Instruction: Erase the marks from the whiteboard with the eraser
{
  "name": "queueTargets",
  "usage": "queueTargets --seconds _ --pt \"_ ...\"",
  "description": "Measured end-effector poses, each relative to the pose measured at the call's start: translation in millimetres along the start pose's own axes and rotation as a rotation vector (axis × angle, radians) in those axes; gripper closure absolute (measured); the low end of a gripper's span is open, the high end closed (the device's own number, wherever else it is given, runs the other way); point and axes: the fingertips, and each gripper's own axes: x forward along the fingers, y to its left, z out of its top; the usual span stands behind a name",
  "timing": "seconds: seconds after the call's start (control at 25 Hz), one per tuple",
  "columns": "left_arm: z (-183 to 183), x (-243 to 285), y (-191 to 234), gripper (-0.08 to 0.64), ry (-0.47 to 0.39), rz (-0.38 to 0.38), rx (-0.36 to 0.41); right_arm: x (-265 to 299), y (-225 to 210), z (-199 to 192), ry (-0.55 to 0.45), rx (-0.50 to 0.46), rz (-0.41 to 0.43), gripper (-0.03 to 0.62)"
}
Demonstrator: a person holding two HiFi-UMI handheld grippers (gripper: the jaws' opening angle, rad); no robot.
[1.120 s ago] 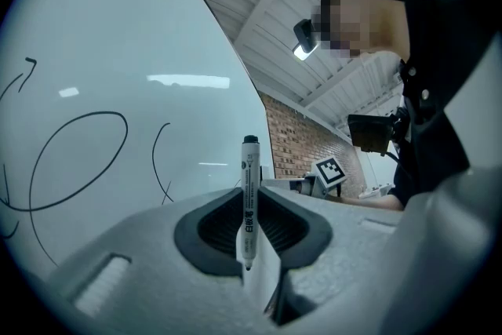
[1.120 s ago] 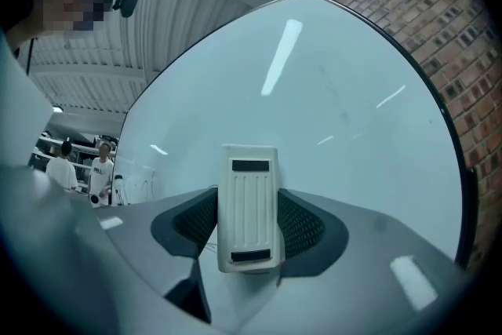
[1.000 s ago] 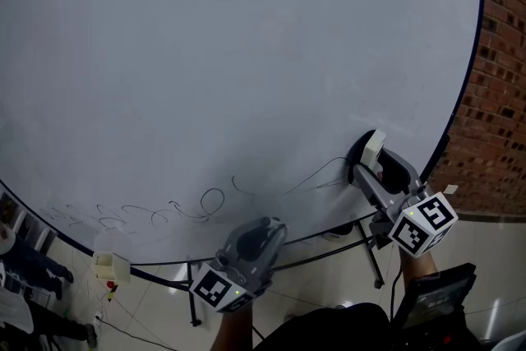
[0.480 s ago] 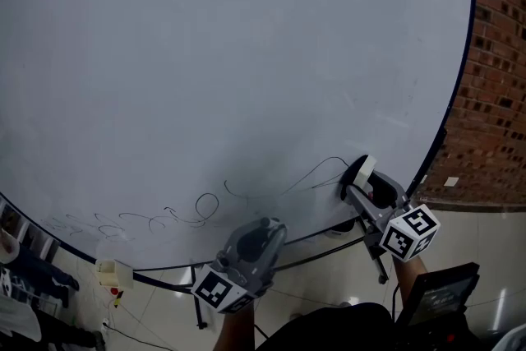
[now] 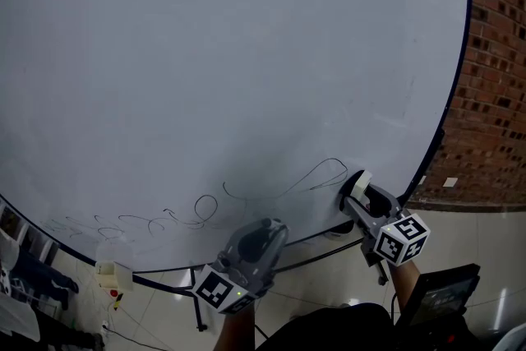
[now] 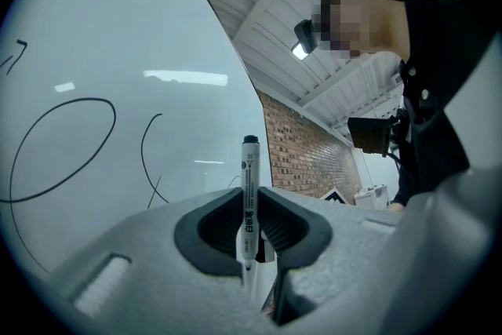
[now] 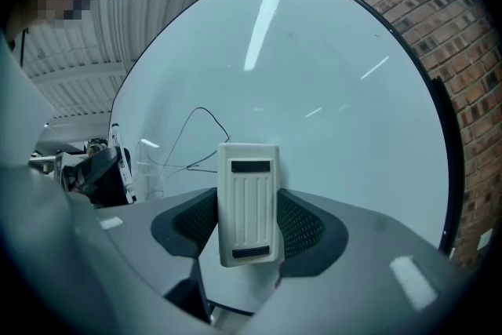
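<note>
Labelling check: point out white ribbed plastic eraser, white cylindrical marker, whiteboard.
white ribbed plastic eraser (image 7: 249, 204), right gripper view, ribbed back
white cylindrical marker (image 6: 249, 169), left gripper view, barrel
whiteboard (image 5: 246, 53), head view, bare surface

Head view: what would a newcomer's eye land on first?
The big whiteboard fills the view, with thin black scribbles along its lower edge. At lower right the right tool grips a white eraser beside the scribbles' end; the left tool grips a marker.
</note>
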Motion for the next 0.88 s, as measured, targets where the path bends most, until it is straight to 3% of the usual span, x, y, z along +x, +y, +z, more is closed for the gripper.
queueTargets --seconds 0.32,0.48,0.64,0.88 --pt "10 -15 5 0.503 -0.034 0.020 0.008 5 52 105 -0.133 -0.094 0.059 0.353" --pt "14 -27 12 0.503 -0.055 0.037 0.004 7 72 145 -0.176 -0.126 0.039 0.353" --pt "17 -32 15 0.503 -0.074 0.027 -0.003 8 71 140 -0.179 -0.132 0.007 0.354" --pt "13 -37 16 0.503 -0.047 -0.001 -0.015 9 46 77 -0.115 -0.094 -0.036 0.354"
